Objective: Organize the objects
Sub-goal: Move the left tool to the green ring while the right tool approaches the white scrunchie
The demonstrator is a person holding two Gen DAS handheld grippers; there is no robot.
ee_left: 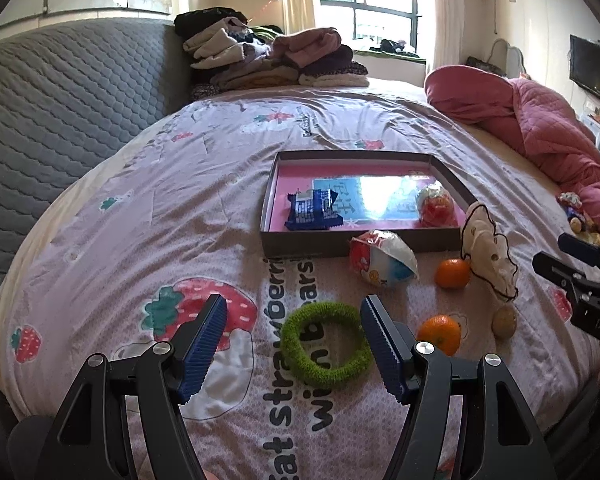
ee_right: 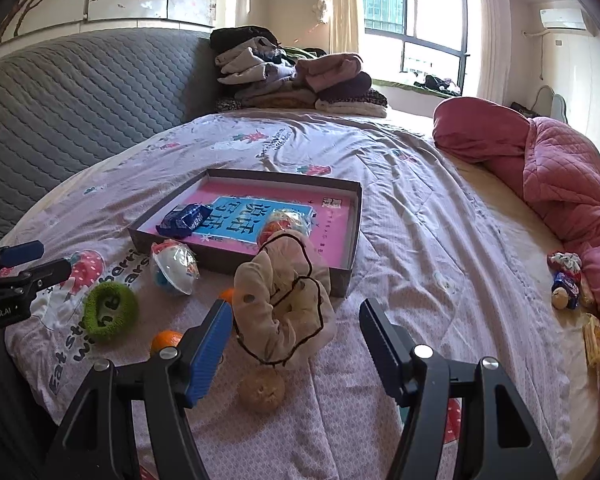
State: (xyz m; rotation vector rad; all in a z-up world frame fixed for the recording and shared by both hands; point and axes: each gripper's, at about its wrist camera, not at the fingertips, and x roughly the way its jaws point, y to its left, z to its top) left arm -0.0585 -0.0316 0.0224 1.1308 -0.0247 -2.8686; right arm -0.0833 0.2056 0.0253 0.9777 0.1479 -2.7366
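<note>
Scrunchies lie on the bed in front of the shallow box: the green scrunchie sits between the wide-spread fingers of the left hand-held gripper, and the cream scrunchie lies before the right hand-held gripper, also wide.

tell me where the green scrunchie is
The green scrunchie lies on the bedspread between the open left hand-held gripper fingers, short of the box.

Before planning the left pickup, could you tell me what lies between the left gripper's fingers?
The green scrunchie lies on the bedspread between the open left gripper, untouched; left wrist view.
</note>
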